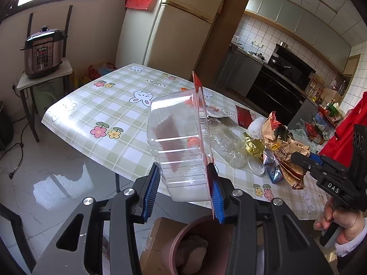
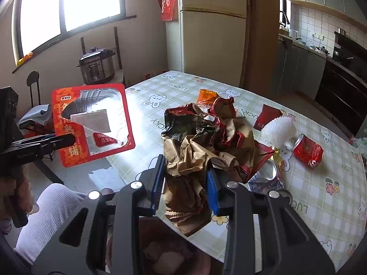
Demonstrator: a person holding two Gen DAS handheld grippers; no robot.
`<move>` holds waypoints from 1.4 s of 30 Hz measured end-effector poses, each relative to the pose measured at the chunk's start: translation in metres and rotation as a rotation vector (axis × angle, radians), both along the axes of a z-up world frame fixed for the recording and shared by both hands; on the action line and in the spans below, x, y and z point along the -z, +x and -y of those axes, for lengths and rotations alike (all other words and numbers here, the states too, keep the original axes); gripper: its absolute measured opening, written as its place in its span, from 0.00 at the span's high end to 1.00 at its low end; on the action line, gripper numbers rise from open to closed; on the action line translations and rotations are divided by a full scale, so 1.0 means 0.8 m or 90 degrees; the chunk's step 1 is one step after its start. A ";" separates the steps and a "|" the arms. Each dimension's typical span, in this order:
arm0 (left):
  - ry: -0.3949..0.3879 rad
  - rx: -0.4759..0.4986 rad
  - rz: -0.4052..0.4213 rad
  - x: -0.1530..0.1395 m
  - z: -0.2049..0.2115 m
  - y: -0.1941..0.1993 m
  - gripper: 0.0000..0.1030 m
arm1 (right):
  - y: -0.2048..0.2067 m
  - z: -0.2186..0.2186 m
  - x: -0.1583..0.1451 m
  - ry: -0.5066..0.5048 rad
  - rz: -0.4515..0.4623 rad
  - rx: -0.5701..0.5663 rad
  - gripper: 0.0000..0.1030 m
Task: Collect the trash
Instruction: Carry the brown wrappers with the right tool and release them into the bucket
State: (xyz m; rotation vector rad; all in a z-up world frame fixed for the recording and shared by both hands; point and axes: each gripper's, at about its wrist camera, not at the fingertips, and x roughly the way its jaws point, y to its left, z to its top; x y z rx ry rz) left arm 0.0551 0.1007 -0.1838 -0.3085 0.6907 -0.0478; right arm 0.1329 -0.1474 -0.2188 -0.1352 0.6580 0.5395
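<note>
A clear plastic food tray with a red printed rim [image 1: 179, 146] is clamped between the blue pads of the left gripper [image 1: 184, 191] and held tilted in the air over the near edge of the surface [image 1: 110, 105], which is covered by a green checked cloth with rabbits and flowers. A crumpled brown and red paper bag [image 2: 206, 142] is pinched by the right gripper [image 2: 184, 184], whose pads are pressed into its lower folds. A crushed red drink can [image 2: 308, 150], a white foam net [image 2: 278, 129] and an orange sachet [image 2: 206, 96] are seen lying on the cloth beyond the bag. A pink bin [image 1: 195, 245] is seen below the grippers.
</note>
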 end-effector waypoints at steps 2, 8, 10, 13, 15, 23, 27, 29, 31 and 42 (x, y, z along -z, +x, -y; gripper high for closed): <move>0.005 0.006 0.004 -0.006 0.003 -0.011 0.61 | -0.021 0.009 -0.004 0.006 0.000 0.001 0.66; 0.007 0.012 0.019 -0.024 0.007 -0.048 0.61 | -0.078 0.033 -0.008 0.022 -0.011 0.002 0.66; 0.003 0.015 0.022 -0.028 0.008 -0.060 0.61 | -0.093 0.037 -0.005 0.016 -0.020 -0.004 0.66; 0.004 0.024 0.023 -0.031 0.012 -0.076 0.60 | -0.113 0.041 0.001 0.007 -0.030 -0.011 0.66; 0.006 0.025 0.025 -0.032 0.013 -0.085 0.60 | -0.123 0.040 0.005 0.006 -0.038 -0.016 0.66; 0.006 0.016 0.037 -0.041 0.004 -0.111 0.60 | -0.151 0.026 0.000 -0.001 -0.035 -0.053 0.65; 0.001 0.008 0.031 -0.037 -0.001 -0.114 0.60 | -0.147 0.022 0.006 -0.011 -0.053 -0.053 0.63; -0.002 0.007 0.027 -0.036 0.000 -0.113 0.60 | -0.145 0.019 0.009 -0.017 -0.055 -0.053 0.60; -0.002 0.009 0.025 -0.034 0.000 -0.112 0.60 | -0.144 0.016 0.010 -0.020 -0.055 -0.056 0.57; -0.005 0.018 0.012 -0.028 0.003 -0.102 0.60 | -0.140 0.011 0.015 -0.013 -0.073 -0.068 0.55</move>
